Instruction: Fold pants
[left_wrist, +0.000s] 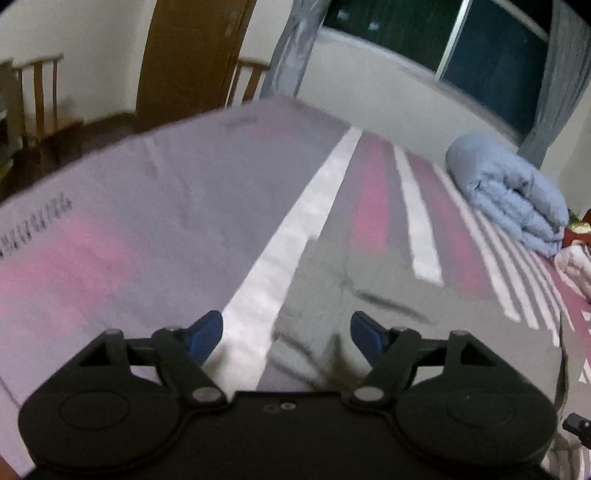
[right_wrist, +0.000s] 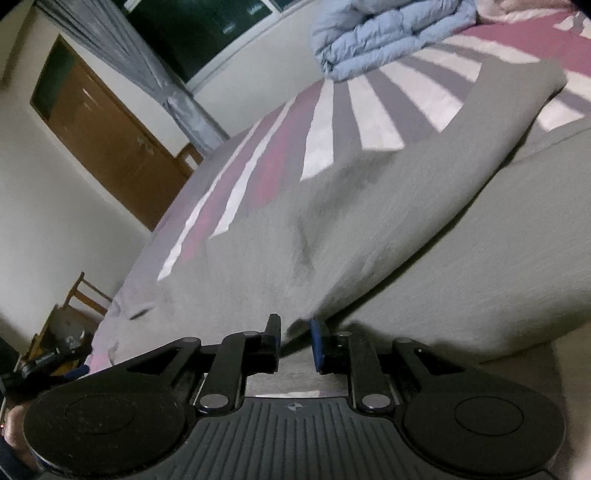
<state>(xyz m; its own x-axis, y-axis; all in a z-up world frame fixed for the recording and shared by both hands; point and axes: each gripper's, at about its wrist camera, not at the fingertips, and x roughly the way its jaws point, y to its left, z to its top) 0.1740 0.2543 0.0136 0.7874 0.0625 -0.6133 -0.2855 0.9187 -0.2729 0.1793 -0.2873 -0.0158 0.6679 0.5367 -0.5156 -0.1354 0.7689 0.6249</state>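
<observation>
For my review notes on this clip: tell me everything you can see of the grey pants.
The grey pants are plain, soft, matte fabric, lying spread on the striped bedsheet with creases and a dark seam line. In the right wrist view one layer is lifted into a tilted flap whose lower edge runs to the right gripper; whether the pads pinch it is unclear. The left gripper stands open above the cloth, holding nothing.

Both wrist views look down, close over the bed (left_wrist: 147, 192).

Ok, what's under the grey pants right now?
The striped bedsheet lies under the grey pants, its white, pink and grey stripes running out from beneath. How the sheet looks directly under the cloth is hidden.
</observation>
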